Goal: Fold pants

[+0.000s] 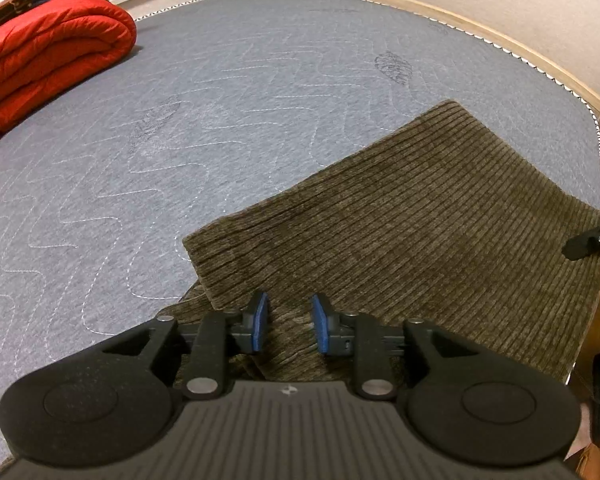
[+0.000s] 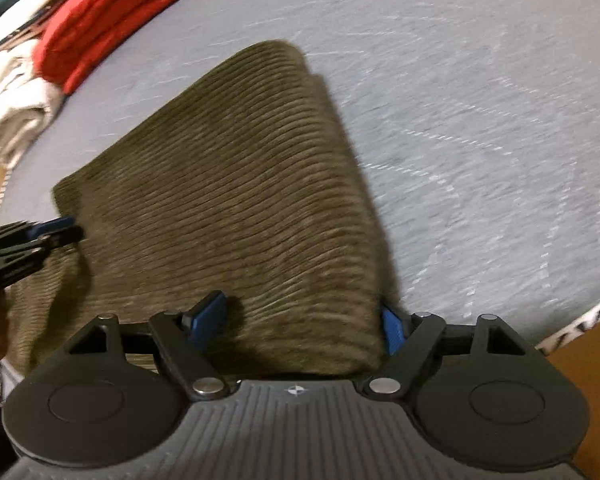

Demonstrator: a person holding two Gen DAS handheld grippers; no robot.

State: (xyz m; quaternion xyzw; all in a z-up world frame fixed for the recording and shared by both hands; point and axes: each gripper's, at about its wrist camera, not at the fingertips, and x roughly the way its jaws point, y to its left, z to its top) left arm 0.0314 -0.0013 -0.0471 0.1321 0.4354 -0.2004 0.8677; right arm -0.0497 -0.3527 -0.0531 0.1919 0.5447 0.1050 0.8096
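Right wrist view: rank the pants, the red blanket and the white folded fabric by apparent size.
1. Brown corduroy pants, largest by far, though nearest the camera.
2. Red blanket.
3. White folded fabric, close to the blanket in apparent size and cut off by the frame edge, so that order is unsure.

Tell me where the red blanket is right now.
The folded red blanket lies at the far left edge of the grey mattress in both wrist views, well apart from the olive corduroy pants, with cream bedding beside it.
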